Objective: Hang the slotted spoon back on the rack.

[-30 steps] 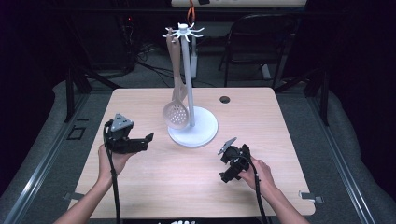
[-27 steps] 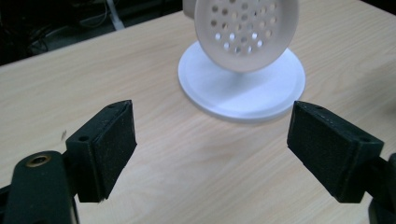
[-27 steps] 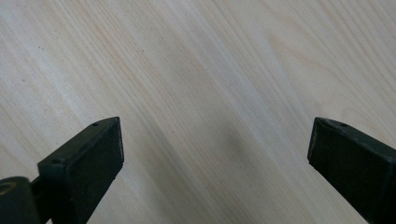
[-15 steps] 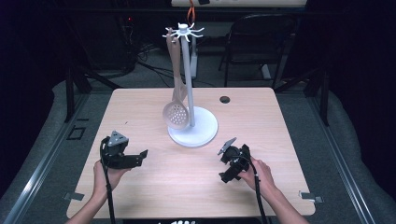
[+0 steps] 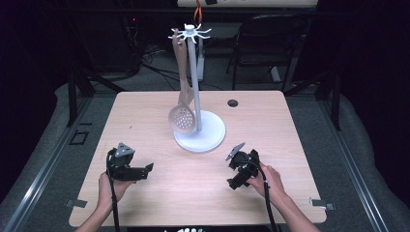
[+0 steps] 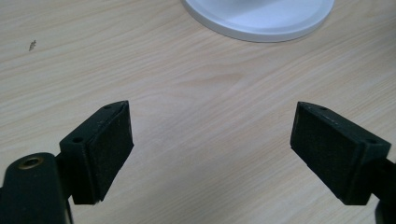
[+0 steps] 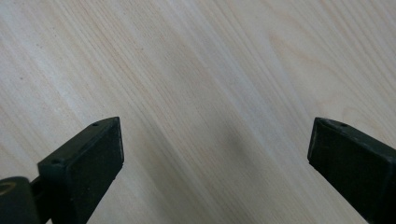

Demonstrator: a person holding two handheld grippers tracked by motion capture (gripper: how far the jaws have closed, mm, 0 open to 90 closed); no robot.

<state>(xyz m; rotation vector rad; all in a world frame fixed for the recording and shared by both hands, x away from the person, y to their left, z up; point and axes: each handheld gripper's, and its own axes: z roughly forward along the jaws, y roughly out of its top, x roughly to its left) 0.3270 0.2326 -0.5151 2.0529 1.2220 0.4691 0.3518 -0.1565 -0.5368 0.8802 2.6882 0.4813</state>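
The beige slotted spoon with a perforated round bowl (image 5: 183,104) hung by its handle from a hook at the top of the white utensil stand (image 5: 195,82), its bowl low against the pole and just above the stand's round white base (image 5: 212,133). The edge of that base also appeared at the top of the left gripper view (image 6: 261,18). The stand stood near the middle of the light wooden table (image 5: 145,121), slightly toward the far side.

The black left gripper (image 5: 147,169) was held low over the table's near left part, well apart from the stand, pointing toward the table's middle. In the left gripper view its jaws stood wide apart with bare wood between them; the gripper (image 6: 210,144) pinched nothing. The person's left hand (image 5: 110,186) gripped its body from below.

The black right gripper (image 5: 234,182) was held at the table's near right, near the base but clear of it. In the right gripper view its jaws were likewise spread wide over bare wood grain, the gripper (image 7: 215,158) empty. The right hand (image 5: 270,180) held it.

A small dark round hole (image 5: 233,103) lay in the tabletop toward the far right. A black chair (image 5: 270,43) stood beyond the table.
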